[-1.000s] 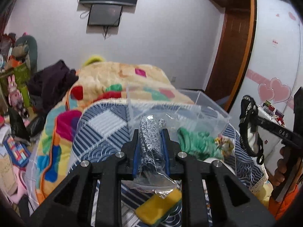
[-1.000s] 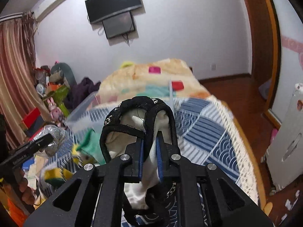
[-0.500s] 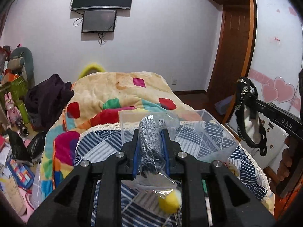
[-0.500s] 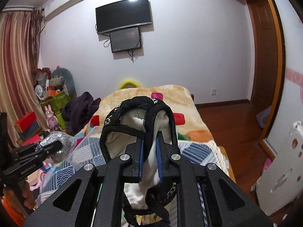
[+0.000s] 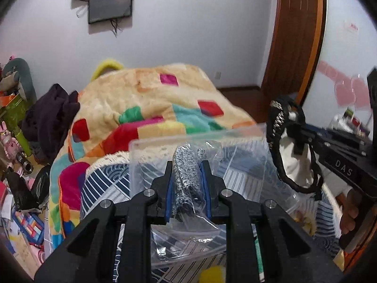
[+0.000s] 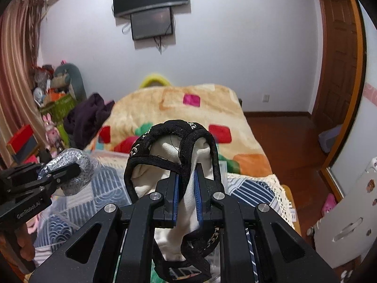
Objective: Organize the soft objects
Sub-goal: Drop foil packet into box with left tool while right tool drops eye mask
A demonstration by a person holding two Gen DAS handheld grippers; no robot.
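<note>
My left gripper is shut on a clear plastic bag holding a black-and-white speckled cloth; it also shows in the right wrist view at the left. My right gripper is shut on a white fabric pouch with black straps; it shows in the left wrist view at the right. Both are held above a clear plastic bin on the bed. A yellow soft object lies low in the bin.
The bed carries a blue-and-white patterned cover and a colourful patchwork blanket. A dark garment lies at the left. Toys and boxes crowd the left side. A wooden door and a white panel stand at the right.
Both grippers have tilted back down a little from the raised view half a second ago, still holding their items. The bin's near wall has come closer under the left gripper.
</note>
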